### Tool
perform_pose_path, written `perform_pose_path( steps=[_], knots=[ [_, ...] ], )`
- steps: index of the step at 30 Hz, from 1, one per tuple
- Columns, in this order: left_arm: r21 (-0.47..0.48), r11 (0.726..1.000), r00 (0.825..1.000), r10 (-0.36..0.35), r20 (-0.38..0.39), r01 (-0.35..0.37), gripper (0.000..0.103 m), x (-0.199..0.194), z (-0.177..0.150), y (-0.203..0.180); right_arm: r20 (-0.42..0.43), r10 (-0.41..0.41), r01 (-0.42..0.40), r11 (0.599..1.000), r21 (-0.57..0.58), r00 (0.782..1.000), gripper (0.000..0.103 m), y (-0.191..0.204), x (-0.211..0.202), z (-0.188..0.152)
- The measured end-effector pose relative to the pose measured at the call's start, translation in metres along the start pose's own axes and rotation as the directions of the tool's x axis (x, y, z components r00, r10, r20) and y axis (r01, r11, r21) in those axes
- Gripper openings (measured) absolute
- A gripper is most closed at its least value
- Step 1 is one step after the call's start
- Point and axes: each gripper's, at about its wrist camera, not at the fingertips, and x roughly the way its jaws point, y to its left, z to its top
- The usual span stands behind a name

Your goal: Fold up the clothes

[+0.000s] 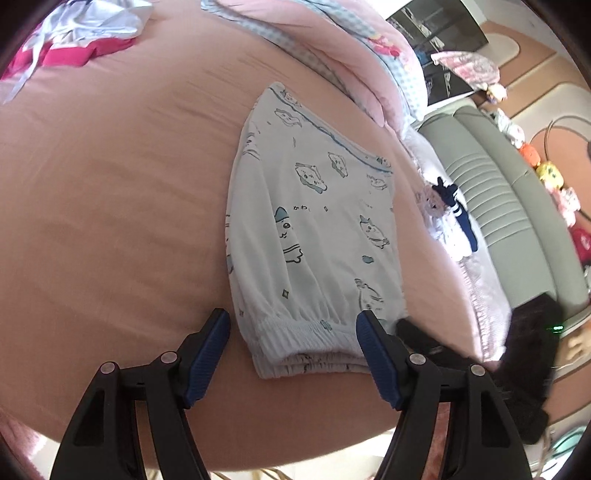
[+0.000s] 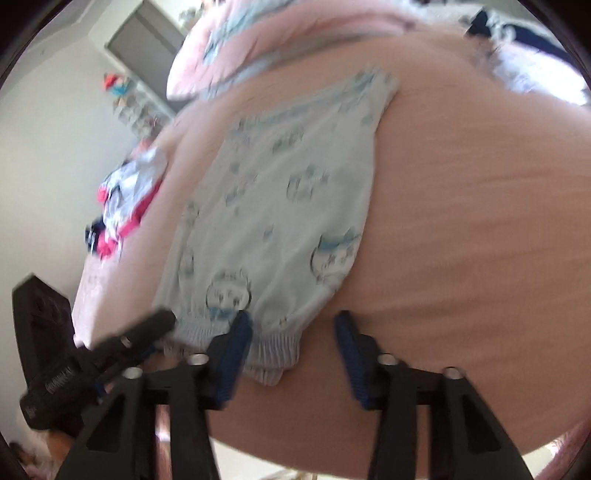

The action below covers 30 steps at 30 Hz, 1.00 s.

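A pair of pale blue cartoon-print trousers (image 1: 306, 229) lies folded lengthwise on the pink bed sheet (image 1: 110, 203), its elastic waistband nearest me. My left gripper (image 1: 293, 325) is open, its blue pads on either side of the waistband's near end, not closed on it. In the blurred right wrist view the same trousers (image 2: 273, 206) show, and my right gripper (image 2: 293, 328) is open over the waistband's right corner. The left gripper (image 2: 147, 328) shows there as a black shape at the waistband's left.
A heap of white and magenta clothes (image 1: 81, 33) lies at the far left of the bed. A pink and blue checked quilt (image 1: 332, 48) is bunched at the head. A white and navy garment (image 1: 450, 218) lies at the bed's right edge, beside a grey sofa (image 1: 498, 184).
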Motion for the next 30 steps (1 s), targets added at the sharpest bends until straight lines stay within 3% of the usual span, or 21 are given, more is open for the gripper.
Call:
perform_pose_path(
  steps=[2, 5, 8, 9, 11, 12, 15, 18, 21, 22, 24, 27, 30],
  knots=[
    [0.008, 1.0, 1.0, 0.004, -0.001, -0.004, 0.069, 0.002, 0.0, 0.0, 0.011, 0.027, -0.027, 1.0, -0.014, 1.0, 0.044, 0.0, -0.008, 0.002],
    [0.022, 1.0, 1.0, 0.008, -0.002, -0.008, 0.067, 0.002, -0.002, 0.001, -0.071, 0.005, -0.006, 1.0, -0.006, 0.997, 0.044, -0.007, 0.005, -0.003],
    [0.042, 0.997, 0.998, 0.067, -0.019, -0.066, 0.044, 0.002, -0.001, 0.0, -0.076, 0.004, -0.004, 1.0, 0.0, 0.997, 0.044, -0.007, 0.004, -0.005],
    [0.018, 0.999, 0.998, 0.049, -0.034, -0.048, 0.034, 0.001, 0.0, 0.002, -0.065, 0.005, -0.005, 1.0, 0.005, 0.998, 0.043, -0.006, 0.002, -0.008],
    [-0.027, 1.0, 0.998, 0.013, -0.06, -0.015, 0.023, -0.002, 0.001, 0.006, -0.032, 0.039, -0.038, 0.998, 0.039, 0.999, 0.032, -0.002, -0.009, -0.017],
    [-0.032, 0.999, 0.998, 0.004, -0.062, -0.006, 0.023, -0.004, 0.001, 0.006, -0.045, 0.069, -0.067, 0.997, 0.048, 0.997, 0.031, 0.002, -0.009, -0.021],
    [-0.024, 1.0, 0.998, -0.002, -0.059, 0.0, 0.023, -0.005, 0.0, 0.007, -0.084, 0.023, -0.022, 1.0, 0.009, 0.996, 0.031, 0.008, -0.004, -0.026],
    [-0.071, 0.997, 0.998, -0.03, -0.062, 0.026, 0.027, 0.001, 0.003, 0.012, -0.077, 0.059, -0.053, 0.996, 0.075, 0.995, 0.031, -0.002, -0.005, -0.021],
    [-0.037, 0.999, 0.996, -0.015, -0.092, 0.012, 0.023, 0.009, 0.009, 0.006, -0.065, 0.085, -0.081, 0.995, 0.056, 0.994, 0.03, -0.003, -0.019, -0.017],
    [-0.021, 1.0, 0.995, -0.006, -0.099, 0.004, 0.021, 0.008, 0.011, 0.002, -0.062, 0.094, -0.091, 0.995, 0.049, 0.994, 0.021, -0.003, -0.023, -0.016],
    [-0.028, 0.999, 0.994, -0.026, -0.106, 0.024, 0.016, 0.001, 0.013, -0.003, -0.054, 0.111, -0.109, 0.993, 0.036, 0.992, 0.015, -0.004, -0.032, -0.014],
    [-0.036, 0.997, 0.991, -0.072, -0.11, 0.069, 0.016, -0.014, 0.011, -0.013, -0.043, 0.139, -0.138, 0.99, 0.018, 0.989, 0.014, -0.003, -0.048, -0.012],
    [0.028, 0.998, 0.986, -0.053, -0.156, 0.058, 0.016, -0.018, -0.003, -0.025, -0.052, 0.129, -0.129, 0.992, 0.003, 0.99, 0.014, 0.001, -0.066, -0.017]
  ],
)
